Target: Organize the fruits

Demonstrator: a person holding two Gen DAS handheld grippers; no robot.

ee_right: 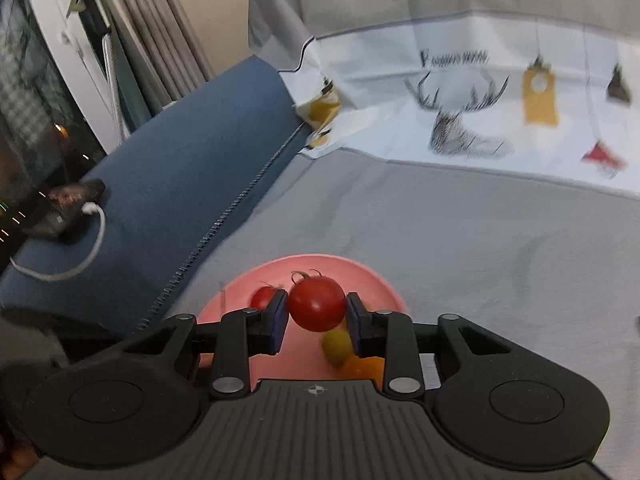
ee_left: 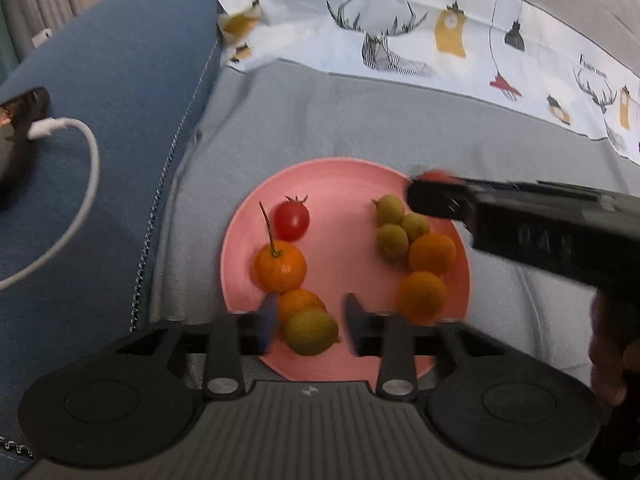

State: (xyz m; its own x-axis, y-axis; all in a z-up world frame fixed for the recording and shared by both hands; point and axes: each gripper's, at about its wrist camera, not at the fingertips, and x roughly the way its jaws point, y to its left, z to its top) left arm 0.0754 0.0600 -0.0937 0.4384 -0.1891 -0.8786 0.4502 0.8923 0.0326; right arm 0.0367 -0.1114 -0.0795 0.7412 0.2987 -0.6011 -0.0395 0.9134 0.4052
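Observation:
A pink plate [ee_left: 344, 184] lies on the grey cover. On its left side sit a red tomato [ee_left: 291, 218] and a stemmed orange [ee_left: 280, 266]. Three green fruits [ee_left: 394, 238] and two oranges [ee_left: 432, 254] are on its right side. My left gripper [ee_left: 310, 320] hangs open over the plate's near edge. An orange [ee_left: 298, 300] and a green fruit [ee_left: 311, 331] lie between its fingers, untouched. My right gripper [ee_right: 317, 312] is over the plate's far right rim, its pads against a red tomato [ee_right: 317, 303] held above the plate [ee_right: 372, 276].
A blue cushion [ee_left: 120, 100] with a white cable [ee_left: 80, 184] and a dark device lies left of the plate. A printed white cloth [ee_left: 420, 28] covers the back. A hand [ee_left: 612, 344] holds the right gripper at the right edge.

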